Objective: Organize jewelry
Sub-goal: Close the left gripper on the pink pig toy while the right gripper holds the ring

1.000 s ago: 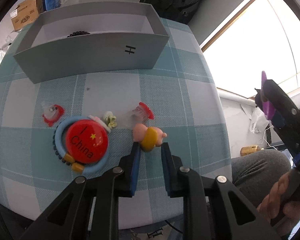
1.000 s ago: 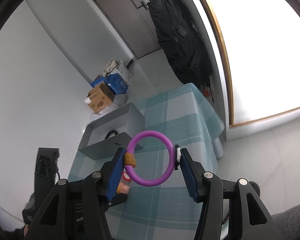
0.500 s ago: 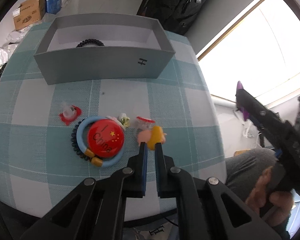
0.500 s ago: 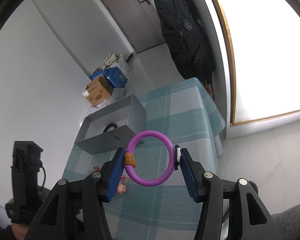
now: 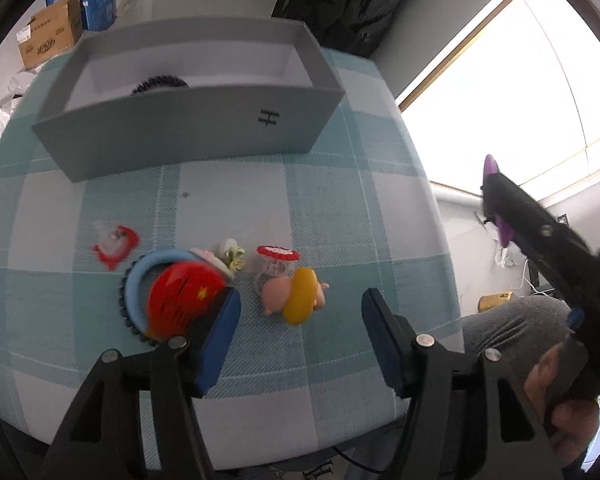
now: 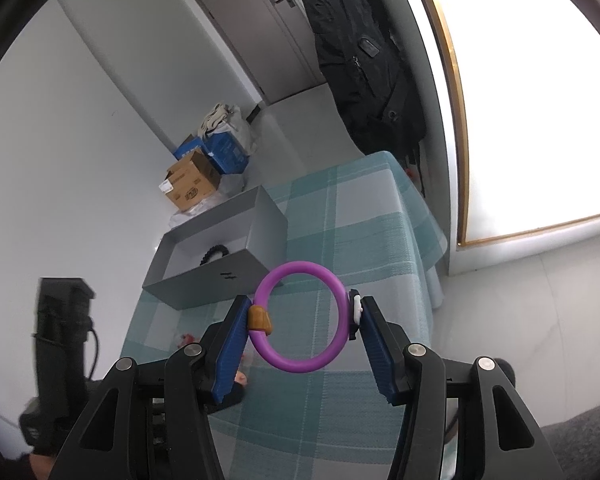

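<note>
The purple ring, 1 bangle with 1 brown bead and 1 white charm on its rim, is clamped between the 2 blue pads of the right gripper, held up in the air above the near part of the checked tablecloth. In the left wrist view that same right gripper shows at the right edge, off the table's side, with a sliver of purple on either side of its black finger.

The left gripper has its jaws spread wide and holds nothing; it sits low over the cloth, its 2 pads flanking the pink and yellow figure. The left pad overlaps the red badge, which lies inside 1 blue ring edged by dark beads. Around them lie 2 red-and-clear trinkets and 1 small pale flower piece.

Beyond these stands 1 grey open box marked with an H, with 1 black beaded bracelet inside. On the floor past the table are 1 cardboard carton and 1 blue carton.
</note>
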`<state>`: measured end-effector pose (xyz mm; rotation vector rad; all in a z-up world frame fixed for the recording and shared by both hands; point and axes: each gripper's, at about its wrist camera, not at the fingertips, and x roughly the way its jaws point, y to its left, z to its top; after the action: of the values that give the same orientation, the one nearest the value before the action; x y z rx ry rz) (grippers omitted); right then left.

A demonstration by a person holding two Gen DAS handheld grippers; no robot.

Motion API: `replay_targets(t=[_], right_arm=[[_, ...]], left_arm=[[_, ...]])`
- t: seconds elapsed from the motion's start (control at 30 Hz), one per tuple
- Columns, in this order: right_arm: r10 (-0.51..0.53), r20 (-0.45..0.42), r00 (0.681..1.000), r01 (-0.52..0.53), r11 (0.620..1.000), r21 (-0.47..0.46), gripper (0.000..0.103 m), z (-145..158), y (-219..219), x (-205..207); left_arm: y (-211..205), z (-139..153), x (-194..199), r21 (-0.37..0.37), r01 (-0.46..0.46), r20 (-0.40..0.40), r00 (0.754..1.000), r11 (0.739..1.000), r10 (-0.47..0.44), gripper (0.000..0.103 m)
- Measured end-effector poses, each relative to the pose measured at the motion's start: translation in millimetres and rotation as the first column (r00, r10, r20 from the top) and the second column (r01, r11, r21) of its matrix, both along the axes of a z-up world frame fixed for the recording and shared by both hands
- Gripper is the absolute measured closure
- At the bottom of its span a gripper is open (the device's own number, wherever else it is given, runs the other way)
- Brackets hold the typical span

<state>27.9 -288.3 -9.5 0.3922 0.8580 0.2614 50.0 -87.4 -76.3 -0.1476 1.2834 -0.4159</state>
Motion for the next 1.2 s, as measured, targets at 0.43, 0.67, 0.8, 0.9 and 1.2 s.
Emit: replay_targets(t=[0.43, 0.67, 0.8, 0.9, 1.2], right_arm=[[-0.006, -0.016, 1.000, 0.006, 1.000, 0.012, 0.049, -1, 0, 3], [-0.002, -0.021, 1.000, 0.003, 1.000, 0.011, 0.049, -2, 4, 4], [0.002, -0.030, 1.000, -0.002, 1.000, 0.015, 0.049, -4, 7, 7], [0.011, -0.036, 0.999, -0.010, 1.000, 0.014, 0.049, -5, 13, 9], [0.044, -0.026, 0.999, -0.044, 0.999, 0.017, 0.049, -2, 33, 16]], left_arm=[[-1, -2, 1, 0.018, 0.015, -0.030, 0.999, 1.000, -0.014, 0.071], [10, 10, -3, -0.060, 0.032, -0.061, 0.997, 0.998, -0.035, 0.071], [19, 16, 1, -0.136, 0.024, -0.099, 0.994, 0.990, -0.038, 0.071], [28, 22, 6, -0.181, 0.005, -0.107, 0.994, 0.983, -0.025, 0.071], [67, 47, 20, -0.279, -0.065, -0.102, 0.994, 0.958, 0.038, 0.071]])
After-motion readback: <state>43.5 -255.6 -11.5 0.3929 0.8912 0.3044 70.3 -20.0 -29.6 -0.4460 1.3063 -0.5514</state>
